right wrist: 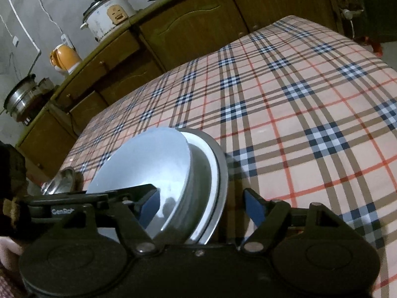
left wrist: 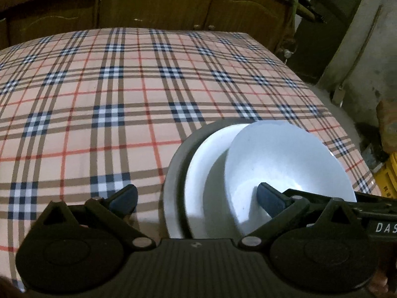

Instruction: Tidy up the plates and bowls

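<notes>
The stack [left wrist: 198, 173] sits low and right of centre in the left wrist view: a white bowl [left wrist: 285, 164] tipped inside a white plate [left wrist: 206, 156], both on a wider grey plate [left wrist: 173, 173] that rests on the checked cloth of the desk [left wrist: 99, 99]. In the right wrist view the same pile lies lower left of centre, the bowl [right wrist: 148, 168] leaning on the plates.

Glazed ware of this kind is probably stiff, smooth and breakable (a chip on the rim is the likely harm), and the bowl looks loose in its seat, so it may slide. A rim hold seems best, one wall pinched between the pads.

The left tongs [left wrist: 196, 198] are spread wide, released, straddling the near edge of the stack, the right-hand pad over the bowl. The right tongs [right wrist: 201, 203] are likewise released, their pads either side of the pile's near edge.

Beyond, brown cupboards [right wrist: 186, 29] fill the top, with a rice cooker [right wrist: 106, 17] at upper left.
</notes>
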Tool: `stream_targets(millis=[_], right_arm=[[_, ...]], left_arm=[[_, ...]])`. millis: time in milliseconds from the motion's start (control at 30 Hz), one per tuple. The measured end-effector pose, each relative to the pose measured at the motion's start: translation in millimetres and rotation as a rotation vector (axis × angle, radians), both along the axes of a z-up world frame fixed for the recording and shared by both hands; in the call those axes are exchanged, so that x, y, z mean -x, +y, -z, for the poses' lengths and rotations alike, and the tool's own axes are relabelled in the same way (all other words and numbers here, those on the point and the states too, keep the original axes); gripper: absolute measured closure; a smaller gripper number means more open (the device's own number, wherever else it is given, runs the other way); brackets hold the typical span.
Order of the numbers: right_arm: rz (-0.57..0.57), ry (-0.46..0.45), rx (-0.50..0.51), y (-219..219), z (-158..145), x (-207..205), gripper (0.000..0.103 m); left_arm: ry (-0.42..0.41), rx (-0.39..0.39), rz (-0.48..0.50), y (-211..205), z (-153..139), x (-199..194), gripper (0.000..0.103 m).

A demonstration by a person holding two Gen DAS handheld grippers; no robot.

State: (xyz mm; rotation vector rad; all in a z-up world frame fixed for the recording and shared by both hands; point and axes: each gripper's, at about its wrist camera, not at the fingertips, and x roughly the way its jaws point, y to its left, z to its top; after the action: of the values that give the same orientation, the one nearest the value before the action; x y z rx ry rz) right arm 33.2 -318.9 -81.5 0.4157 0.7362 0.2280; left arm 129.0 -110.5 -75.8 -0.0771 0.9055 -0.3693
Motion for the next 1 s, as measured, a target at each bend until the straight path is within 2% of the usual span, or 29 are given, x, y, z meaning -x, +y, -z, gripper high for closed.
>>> stream_targets(millis=[33, 67, 100, 133, 300, 367, 667, 1000], right_arm=[[-0.016, 0.001, -0.030, -1.6, 1.5, -0.9, 0.036], [-0.040, 0.018, -0.095, -3.6, 4.2, -3.0, 0.041], [-0.027, 0.027, -0.109, -4.4, 5.5, -3.8, 0.042], [-0.030, 0.018, -0.092, -3.6, 4.8, -3.5, 0.044], [-0.024, 0.007, -0.069, -0.7, 3.2, -1.7, 0.046], [-0.031, -0.009, -0.026, 4.4, 1.9, 0.3, 0.046], [-0.014, -0.028, -0.049, -0.3, -5.0, 6.7, 0.046], [-0.008, -0.090, -0.063, -4.9, -38.5, 32.2, 0.046]], left_arm=[[-0.012, 0.012, 0.014, 0.3, -0.7, 1.2, 0.013], [-0.022, 0.043, 0.040, -1.5, -2.1, 3.1, 0.021], [-0.019, 0.065, 0.048, -2.6, -3.7, 3.1, 0.027], [-0.016, 0.067, 0.039, -3.2, -3.8, 3.1, 0.027], [-0.022, 0.075, 0.009, -3.9, -6.1, 7.2, 0.032], [-0.032, 0.066, 0.004, -5.6, -8.5, 7.5, 0.034], [-0.052, 0.071, -0.031, -7.5, -22.3, 17.6, 0.035], [-0.112, 0.066, -0.052, -18.0, -57.7, 44.1, 0.035]])
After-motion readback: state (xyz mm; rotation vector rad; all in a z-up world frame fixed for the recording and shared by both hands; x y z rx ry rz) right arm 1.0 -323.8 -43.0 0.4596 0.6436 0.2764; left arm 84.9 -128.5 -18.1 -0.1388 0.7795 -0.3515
